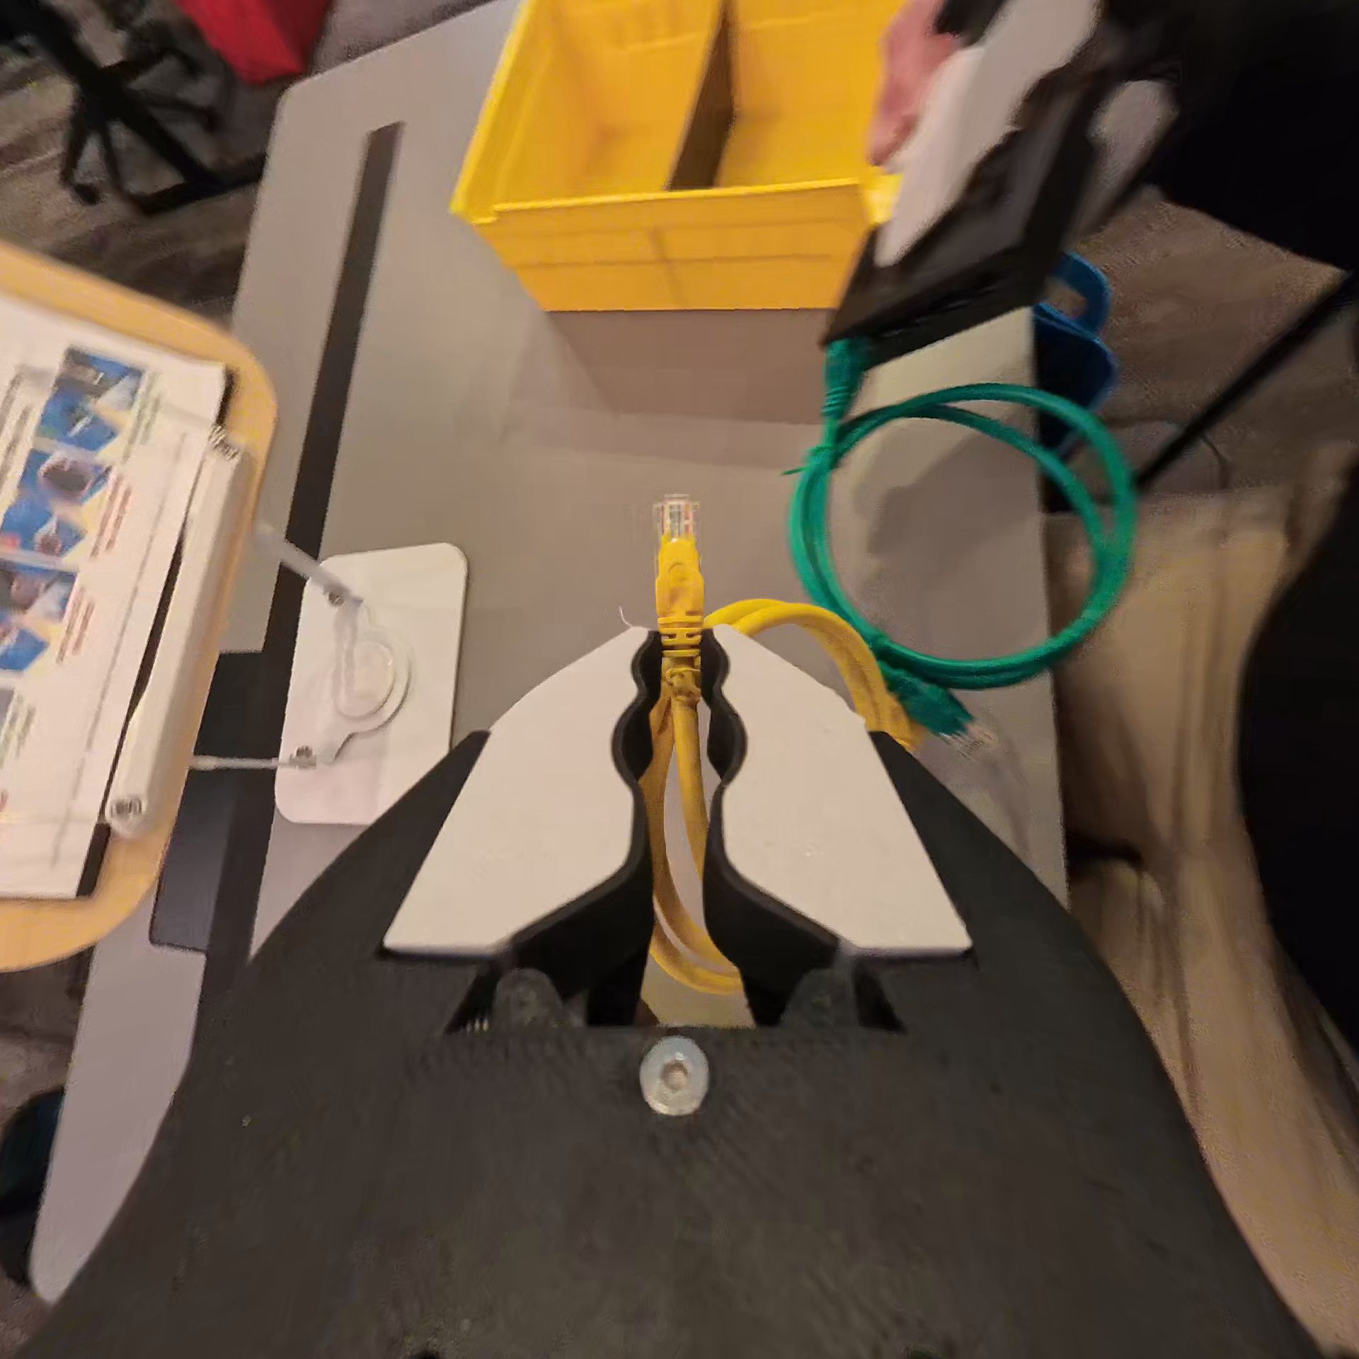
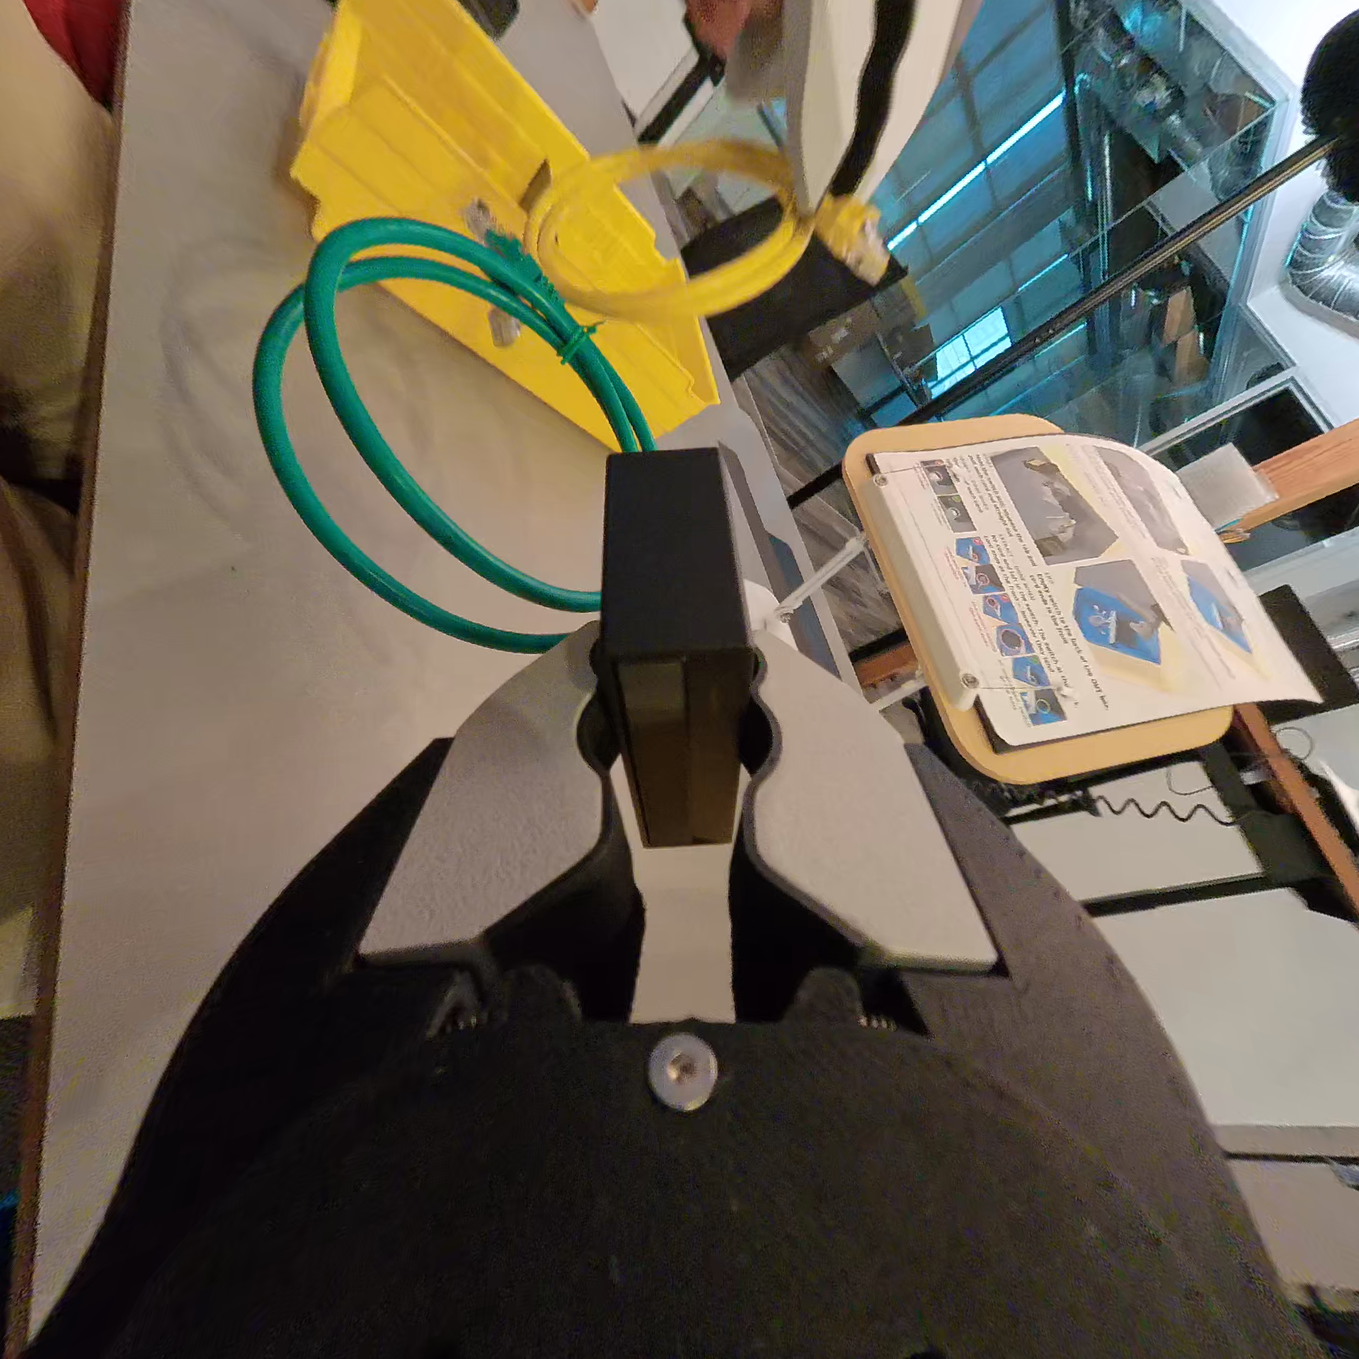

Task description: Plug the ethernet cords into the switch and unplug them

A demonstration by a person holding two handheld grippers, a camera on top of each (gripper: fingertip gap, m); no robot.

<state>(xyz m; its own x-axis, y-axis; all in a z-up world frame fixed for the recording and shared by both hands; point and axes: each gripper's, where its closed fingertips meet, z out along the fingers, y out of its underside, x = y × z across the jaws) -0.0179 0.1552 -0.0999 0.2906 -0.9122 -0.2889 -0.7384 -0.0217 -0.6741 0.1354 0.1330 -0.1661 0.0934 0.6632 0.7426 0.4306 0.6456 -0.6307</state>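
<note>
My left gripper (image 1: 680, 636) is shut on the yellow ethernet cord (image 1: 680, 581) just behind its clear plug, which points forward above the grey table; the rest of the cord loops under the fingers. My right gripper (image 2: 673, 654) is shut on the black switch (image 2: 665, 559) and holds it in the air. In the left wrist view the switch (image 1: 978, 250) is at the upper right, with the green ethernet cord (image 1: 963, 529) plugged into it by one end and hanging in a coil. In the right wrist view the green cord (image 2: 382, 456) runs behind the switch, and the yellow cord (image 2: 662, 228) hangs from the other gripper (image 2: 838, 95).
A yellow two-compartment bin (image 1: 684, 169) stands at the far side of the grey table (image 1: 471, 412). A wooden board with a printed sheet (image 1: 95, 588) on a white stand (image 1: 375, 684) sits at the left edge. A blue object (image 1: 1074, 346) is beyond the right edge. The left gripper's tips are roughly 20 cm from the right gripper's.
</note>
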